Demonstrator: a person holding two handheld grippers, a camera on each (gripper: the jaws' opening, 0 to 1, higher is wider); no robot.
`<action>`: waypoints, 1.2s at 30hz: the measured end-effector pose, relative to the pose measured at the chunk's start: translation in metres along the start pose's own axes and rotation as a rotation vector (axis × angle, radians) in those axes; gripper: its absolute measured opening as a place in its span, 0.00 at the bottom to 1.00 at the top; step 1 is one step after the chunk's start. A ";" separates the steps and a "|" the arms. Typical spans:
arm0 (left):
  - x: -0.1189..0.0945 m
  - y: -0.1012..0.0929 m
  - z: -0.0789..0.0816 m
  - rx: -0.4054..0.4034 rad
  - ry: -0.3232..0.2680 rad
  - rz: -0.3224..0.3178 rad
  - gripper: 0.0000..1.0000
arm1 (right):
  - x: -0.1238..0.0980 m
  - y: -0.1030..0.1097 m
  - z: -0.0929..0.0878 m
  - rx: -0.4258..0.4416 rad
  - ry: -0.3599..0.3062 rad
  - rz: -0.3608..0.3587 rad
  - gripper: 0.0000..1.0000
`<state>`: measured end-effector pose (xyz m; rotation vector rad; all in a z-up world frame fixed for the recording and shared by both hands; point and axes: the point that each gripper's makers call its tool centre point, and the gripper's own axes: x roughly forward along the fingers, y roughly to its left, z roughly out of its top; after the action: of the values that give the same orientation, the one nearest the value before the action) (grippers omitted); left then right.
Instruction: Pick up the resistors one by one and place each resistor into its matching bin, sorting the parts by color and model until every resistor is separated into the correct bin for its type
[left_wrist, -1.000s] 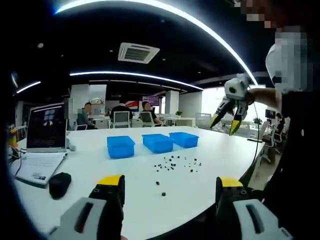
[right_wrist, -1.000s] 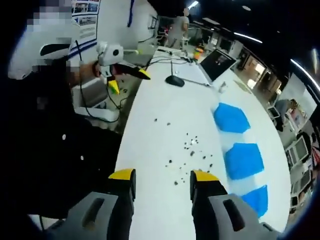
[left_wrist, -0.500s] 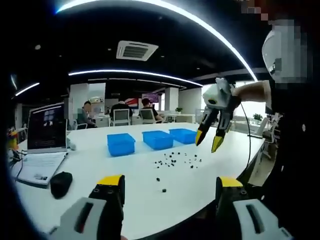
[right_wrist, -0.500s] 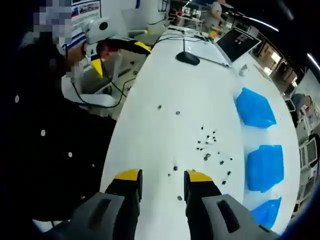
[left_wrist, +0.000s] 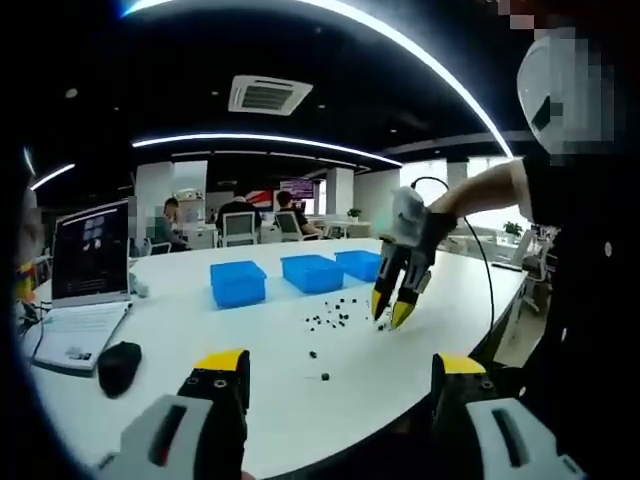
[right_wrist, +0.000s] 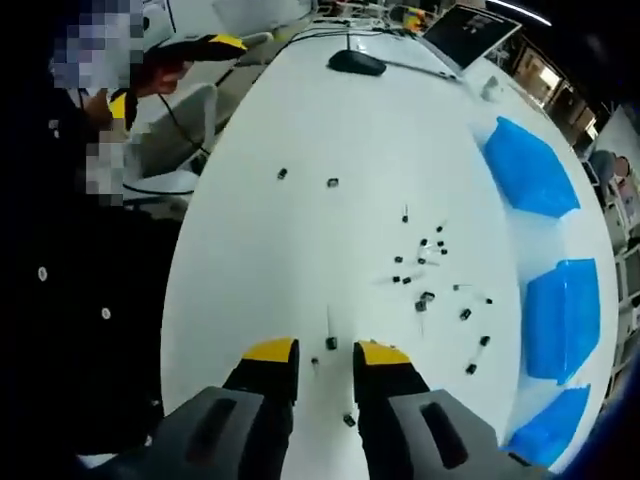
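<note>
Resistor (right_wrist: 331, 343) lies between right tongs (right_wrist: 327, 355), orientation unreadable.

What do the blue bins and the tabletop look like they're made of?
The blue bins look like moulded plastic: uniform saturated colour, thin walls, rounded corners, a soft sheen. The table looks like a white laminate or painted board, smooth and semi-matt, with only faint glare; its core cannot be told. The resistors are too small to judge.

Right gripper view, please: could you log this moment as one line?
right gripper: open, low over a resistor | left gripper: open, idle | bins: three, blue | table: resistors scattered
</note>
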<state>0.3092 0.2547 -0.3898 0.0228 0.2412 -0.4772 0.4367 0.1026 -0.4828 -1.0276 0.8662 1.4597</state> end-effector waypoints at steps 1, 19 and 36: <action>0.000 0.000 0.000 0.001 0.000 0.000 0.74 | 0.001 -0.001 0.000 0.003 0.000 0.002 0.23; 0.007 -0.010 -0.001 0.005 0.007 -0.012 0.74 | 0.004 -0.001 -0.003 -0.053 0.008 -0.053 0.07; 0.019 -0.013 0.020 0.025 -0.044 -0.023 0.74 | -0.129 0.019 0.019 0.196 -0.678 -0.262 0.06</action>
<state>0.3239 0.2336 -0.3744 0.0342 0.1920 -0.5031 0.4182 0.0717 -0.3557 -0.4232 0.3544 1.3365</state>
